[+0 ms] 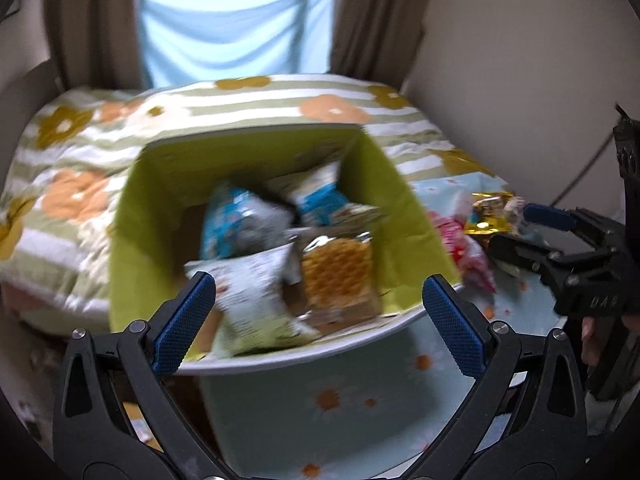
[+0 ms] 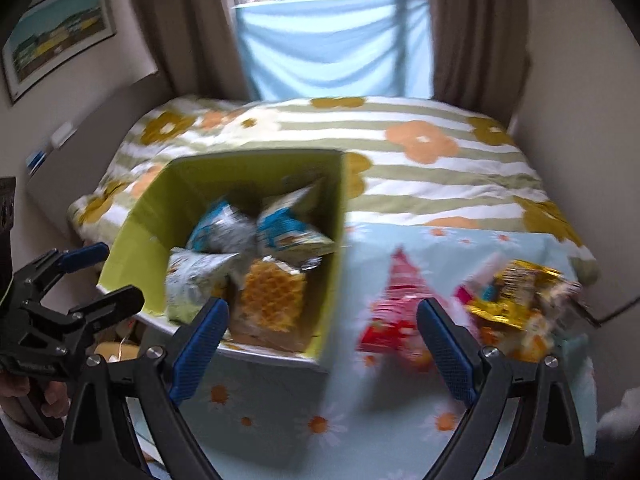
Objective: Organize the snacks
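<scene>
A green box [image 1: 136,216] [image 2: 156,216] stands on the bed and holds several snack packets: blue-and-white bags [image 1: 236,224] [image 2: 224,230], a pale bag [image 1: 256,304] [image 2: 196,284] and an orange waffle pack [image 1: 338,272] [image 2: 272,296]. To its right on the light blue cloth lie a pink-red packet [image 1: 464,248] [image 2: 400,300] and a gold packet [image 1: 492,208] [image 2: 516,296]. My left gripper [image 1: 320,320] is open and empty over the box's near rim. My right gripper [image 2: 324,344] is open and empty, between the box and the pink-red packet.
A flowered striped duvet [image 2: 432,160] covers the bed behind the box. The blue daisy cloth [image 2: 304,408] lies in front. Curtains and a window with a blue sheet [image 2: 332,44] are at the back. Walls close in on both sides.
</scene>
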The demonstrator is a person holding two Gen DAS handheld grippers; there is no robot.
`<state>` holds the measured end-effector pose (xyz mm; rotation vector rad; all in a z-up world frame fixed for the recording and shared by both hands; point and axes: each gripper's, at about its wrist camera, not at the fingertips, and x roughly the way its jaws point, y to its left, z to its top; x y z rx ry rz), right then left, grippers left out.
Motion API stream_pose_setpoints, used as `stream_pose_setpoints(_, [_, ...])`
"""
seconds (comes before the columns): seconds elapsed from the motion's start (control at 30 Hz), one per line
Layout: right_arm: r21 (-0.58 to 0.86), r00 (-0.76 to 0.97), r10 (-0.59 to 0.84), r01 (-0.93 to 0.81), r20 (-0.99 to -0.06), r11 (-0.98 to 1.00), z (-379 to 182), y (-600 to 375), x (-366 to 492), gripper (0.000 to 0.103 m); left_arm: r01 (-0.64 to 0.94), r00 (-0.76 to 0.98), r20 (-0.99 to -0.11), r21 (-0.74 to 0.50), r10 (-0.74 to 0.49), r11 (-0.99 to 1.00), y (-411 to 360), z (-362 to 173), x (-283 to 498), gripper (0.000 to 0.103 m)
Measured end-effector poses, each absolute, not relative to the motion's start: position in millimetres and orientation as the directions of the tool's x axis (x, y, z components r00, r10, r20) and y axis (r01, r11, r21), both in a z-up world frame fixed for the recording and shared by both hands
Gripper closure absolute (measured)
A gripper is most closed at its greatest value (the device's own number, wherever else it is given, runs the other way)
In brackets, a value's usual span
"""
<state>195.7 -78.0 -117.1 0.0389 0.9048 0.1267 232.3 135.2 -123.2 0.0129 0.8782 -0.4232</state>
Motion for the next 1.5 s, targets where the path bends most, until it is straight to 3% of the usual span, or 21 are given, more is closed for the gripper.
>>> stream_pose_setpoints(0.3, [0.072, 0.648, 0.002, 0.082, -0.762, 0.994, -101, -175, 176, 0.009, 0.478, 0.520, -0.740, -0.163, -0.427, 0.863, 58, -110, 239, 0.001])
stream_pose_setpoints(0.6, [0.007, 0.641, -0.080, 0.131, -0.763, 0.991, -104, -282, 175, 0.009, 0.516, 0.496, -0.752, -0.146, -0.434, 0.844, -48, -115, 252, 0.001])
stream_pose_setpoints(0.97, [0.046, 0.566, 0.015, 0.042, -0.824, 0.998, -147, -365, 208, 0.009, 0.546, 0.411, -0.818, -0.134, -0.404, 0.827, -179, -151, 282, 0.001])
stream_pose_setpoints(1.37, [0.052, 0.472, 0.085, -0.083, -0.877, 0.995, -213, -380, 240, 0.009, 0.626, 0.291, -0.896, -0.086, -0.335, 0.775, -246, -207, 334, 0.001])
stream_pose_setpoints(1.5, [0.066, 0.461, 0.099, -0.088, -0.882, 0.994, -225, -380, 249, 0.009, 0.645, 0.238, -0.913, -0.106, -0.331, 0.756, -258, -227, 347, 0.010])
